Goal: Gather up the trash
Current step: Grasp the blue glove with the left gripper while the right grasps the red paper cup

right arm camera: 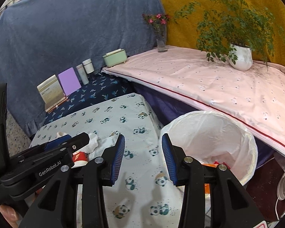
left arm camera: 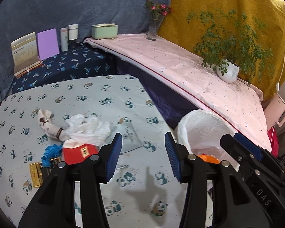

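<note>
Trash lies on the panda-print table point(left arm camera: 108, 98): a crumpled white tissue point(left arm camera: 87, 127), a red paper cup point(left arm camera: 79, 151), a blue scrap point(left arm camera: 51, 152), a gold box point(left arm camera: 36, 172), a clear plastic bag point(left arm camera: 131, 136) and a beige rag point(left arm camera: 47, 121). My left gripper point(left arm camera: 143, 157) hovers open over the cloth, right of the cup, nothing between its blue pads. My right gripper point(right arm camera: 143, 159) is open and empty above the table's right edge, beside the white-lined bin point(right arm camera: 209, 138). Orange and red scraps point(right arm camera: 216, 163) lie inside the bin. Each gripper shows in the other's view, the right gripper point(left arm camera: 235, 138) and the left gripper point(right arm camera: 76, 138).
A pink-covered shelf point(left arm camera: 199, 79) runs behind the bin with a potted plant point(left arm camera: 228, 72) and a flower vase point(left arm camera: 153, 28). A dark blue ledge point(left arm camera: 70, 64) holds books, bottles and a green box point(left arm camera: 104, 31). A person's fingers point(right arm camera: 7, 214) show at the lower left.
</note>
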